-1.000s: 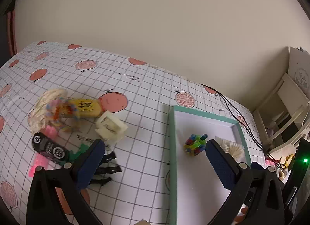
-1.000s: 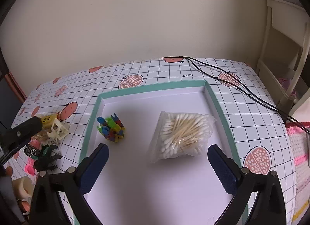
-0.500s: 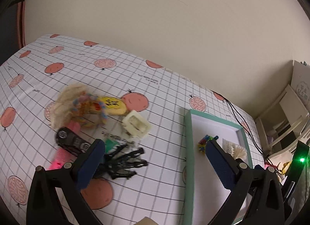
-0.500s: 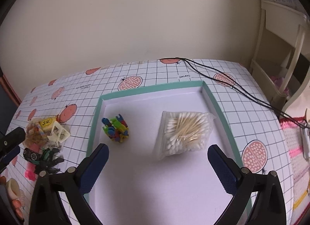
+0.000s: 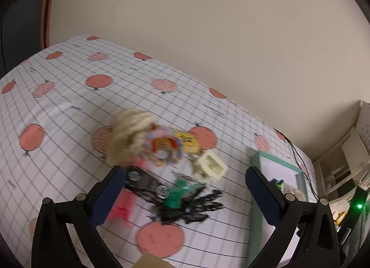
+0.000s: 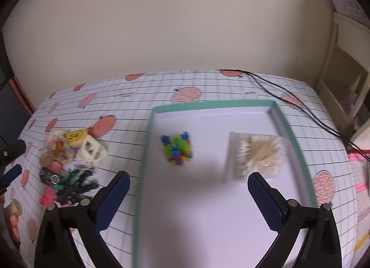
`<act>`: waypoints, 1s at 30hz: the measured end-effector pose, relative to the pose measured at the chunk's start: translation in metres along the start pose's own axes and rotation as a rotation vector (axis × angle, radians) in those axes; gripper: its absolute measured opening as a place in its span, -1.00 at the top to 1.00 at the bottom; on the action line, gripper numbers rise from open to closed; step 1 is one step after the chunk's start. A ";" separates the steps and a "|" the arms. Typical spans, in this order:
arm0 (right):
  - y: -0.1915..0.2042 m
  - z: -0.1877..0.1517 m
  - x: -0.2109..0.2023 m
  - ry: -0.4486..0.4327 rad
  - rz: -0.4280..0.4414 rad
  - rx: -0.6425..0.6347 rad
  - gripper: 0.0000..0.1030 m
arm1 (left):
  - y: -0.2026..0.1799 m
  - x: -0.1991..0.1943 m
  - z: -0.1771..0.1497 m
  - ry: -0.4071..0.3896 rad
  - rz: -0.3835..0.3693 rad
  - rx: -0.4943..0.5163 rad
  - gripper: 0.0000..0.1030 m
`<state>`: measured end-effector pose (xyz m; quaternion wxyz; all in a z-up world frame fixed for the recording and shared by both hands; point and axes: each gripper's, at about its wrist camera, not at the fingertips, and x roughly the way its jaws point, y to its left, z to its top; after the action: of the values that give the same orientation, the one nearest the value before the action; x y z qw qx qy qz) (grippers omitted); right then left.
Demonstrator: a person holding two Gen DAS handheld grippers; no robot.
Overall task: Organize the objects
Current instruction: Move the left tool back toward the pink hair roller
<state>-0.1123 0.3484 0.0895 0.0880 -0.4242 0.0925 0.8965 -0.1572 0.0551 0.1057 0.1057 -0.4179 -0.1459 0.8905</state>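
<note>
Left gripper has swung off the tray and now hangs with jaws spread and empty over the heap mid-frame in its own view: black hair clips, cream square plastic piece. At right, the right gripper stays wide and empty above the teal-rimmed white tray, colourful block cluster and bagged cotton swabs already inside, so I reckon the heap gets picked next.
</note>
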 end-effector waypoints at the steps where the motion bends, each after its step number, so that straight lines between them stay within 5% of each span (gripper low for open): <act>1: 0.004 0.001 -0.001 0.002 0.010 -0.001 -1.00 | 0.004 0.000 0.001 0.001 0.007 -0.006 -1.00; 11: 0.062 0.003 -0.007 -0.015 0.138 -0.074 -0.96 | 0.047 -0.002 0.006 0.013 0.066 -0.077 -1.00; 21: 0.120 -0.017 0.019 0.091 0.185 -0.153 -0.72 | 0.070 0.003 0.002 0.042 0.117 -0.093 -1.00; 30: 0.149 -0.030 0.041 0.159 0.213 -0.182 -0.72 | 0.078 0.021 -0.006 0.132 0.161 -0.064 -1.00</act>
<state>-0.1513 0.2000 0.0523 -0.0540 -0.4878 0.0620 0.8691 -0.1713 -0.0107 0.0599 0.0297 -0.4892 -0.1330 0.8614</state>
